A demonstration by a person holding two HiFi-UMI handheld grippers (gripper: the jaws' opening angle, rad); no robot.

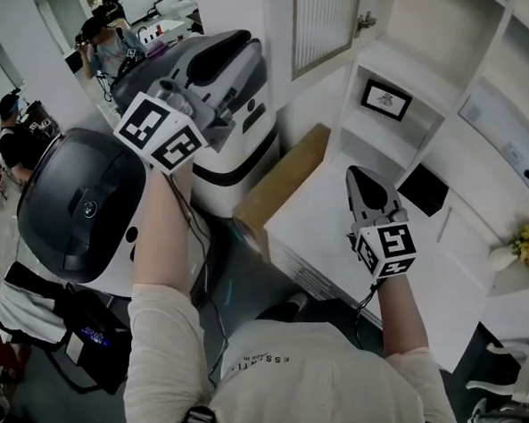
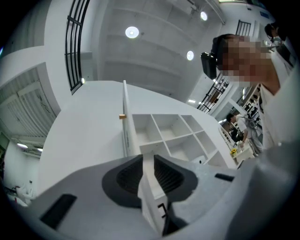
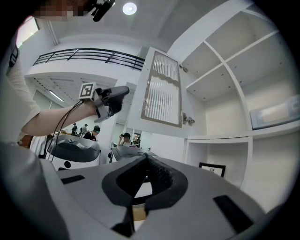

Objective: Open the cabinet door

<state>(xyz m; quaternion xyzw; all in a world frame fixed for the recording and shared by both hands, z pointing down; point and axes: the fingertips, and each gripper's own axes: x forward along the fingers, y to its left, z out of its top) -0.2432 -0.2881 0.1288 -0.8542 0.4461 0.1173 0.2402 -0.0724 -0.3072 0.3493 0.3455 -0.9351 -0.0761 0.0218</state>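
The white cabinet (image 1: 452, 75) has a door (image 1: 322, 26) with a ribbed glass panel, standing swung out with its small metal handle (image 1: 365, 22) at the edge. In the right gripper view the door (image 3: 161, 89) hangs ajar beside the open shelves. My left gripper (image 1: 212, 114) is raised left of the door and apart from it. Its jaws show a gap with nothing between them, and the door (image 2: 124, 117) appears edge-on ahead of them. My right gripper (image 1: 366, 187) is over the white counter (image 1: 327, 210), its tips together and empty. The left gripper (image 3: 125, 90) also shows in the right gripper view.
A framed picture (image 1: 385, 99) stands in a lower shelf and a black box (image 1: 422, 189) sits on the counter. Yellow flowers (image 1: 528, 240) are at the right. A cardboard panel (image 1: 279, 185) leans by the counter. Two domed machines (image 1: 77, 204) stand at the left, with people behind.
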